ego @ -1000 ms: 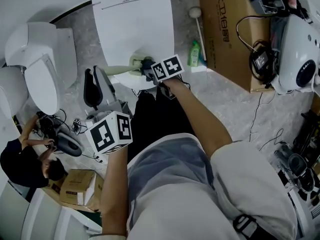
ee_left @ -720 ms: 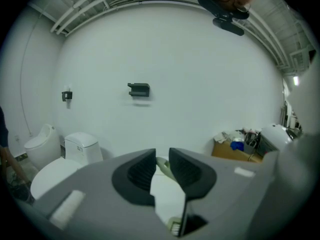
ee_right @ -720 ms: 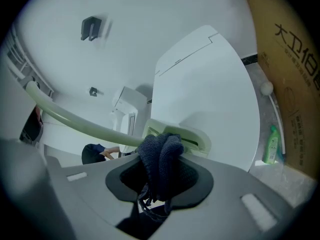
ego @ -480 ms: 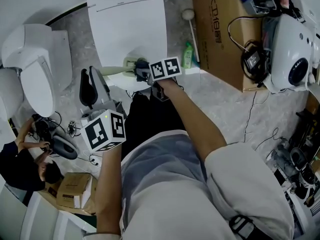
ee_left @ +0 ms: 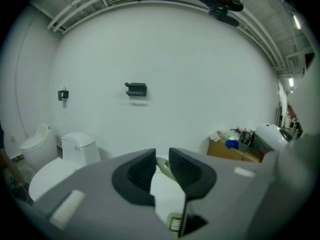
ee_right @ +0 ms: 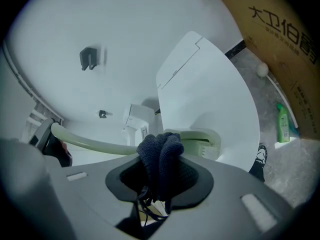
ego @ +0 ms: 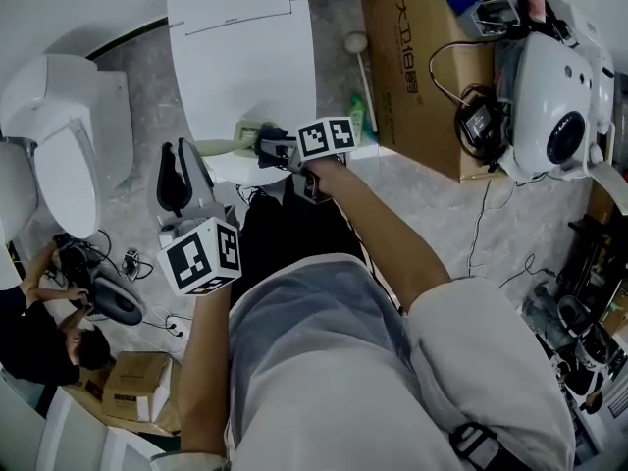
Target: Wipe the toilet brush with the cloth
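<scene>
Your right gripper (ee_right: 160,178) is clamped on the cloth (ee_right: 160,151). The jaws are held slightly apart by the wad, and loose threads hang below it. The cloth's top edge is touching the toilet brush (ee_right: 100,145) where the handle meets the head.

Your left gripper (ee_left: 161,170) has its jaws nearly together, pinching the far end of the brush handle. Pale green shows in the narrow gap.

In the head view, the left gripper (ego: 183,160) sits at the handle end. The right gripper (ego: 278,149) is at the head end, and the brush (ego: 224,147) runs roughly level between them. The brush hangs over the front edge of the closed toilet lid (ego: 245,57).

Count:
- 2 grippers
- 1 cloth
- 1 brush
- At least 2 toilets in the head view: the closed one in the centre, and one with its seat up (ego: 64,155) at left
- 1 green bottle (ego: 358,116) on the floor beside a big cardboard box (ego: 417,67)
- 1 smaller box (ego: 132,386) at lower left, near a crouching person (ego: 44,346)

Brush: pale green all over, with a slim, slightly curved handle and a blocky, slotted head. Cloth: dark navy knit, bunched into a fold.
</scene>
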